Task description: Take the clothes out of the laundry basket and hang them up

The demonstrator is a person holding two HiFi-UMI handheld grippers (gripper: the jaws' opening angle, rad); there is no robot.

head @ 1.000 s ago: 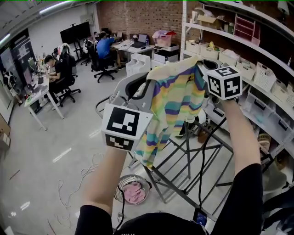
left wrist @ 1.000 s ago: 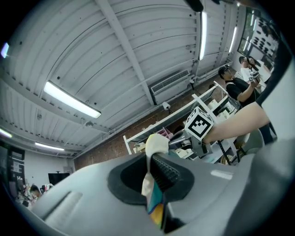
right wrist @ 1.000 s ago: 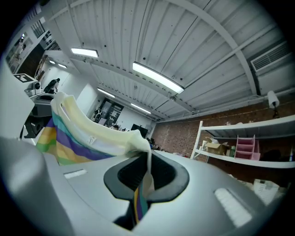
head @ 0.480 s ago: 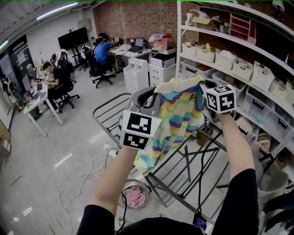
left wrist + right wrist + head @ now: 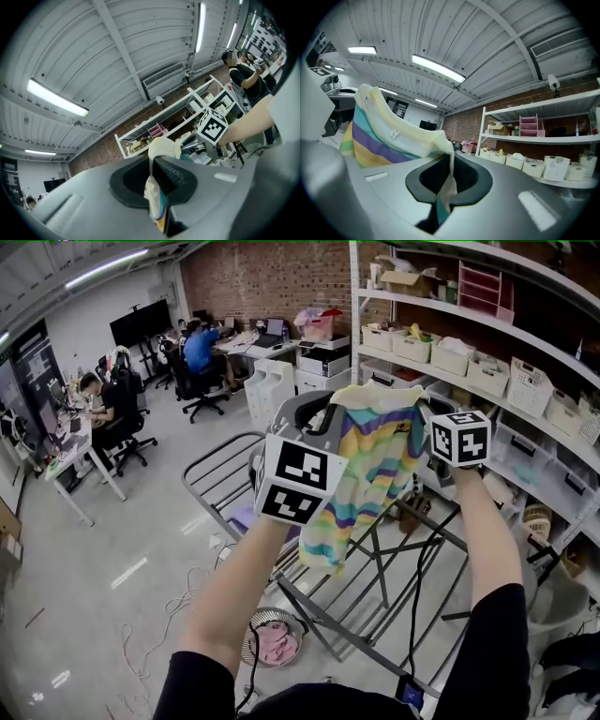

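Note:
A shirt striped in yellow, teal and purple hangs spread between my two grippers above the grey drying rack. My left gripper is shut on the shirt's upper left edge; in the left gripper view the cloth is pinched in the left gripper. My right gripper is shut on the upper right edge, and the right gripper view shows cream fabric running into the right gripper. The laundry basket stands on the floor below, with a pink garment in it.
Shelves with white bins run along the right wall, close behind the rack. People sit at desks at the far left. Cables lie on the glossy floor beside the basket.
Both grippers have carried the shirt to the right and a little lower, over the rack. The grip on the shirt is unchanged on both sides.

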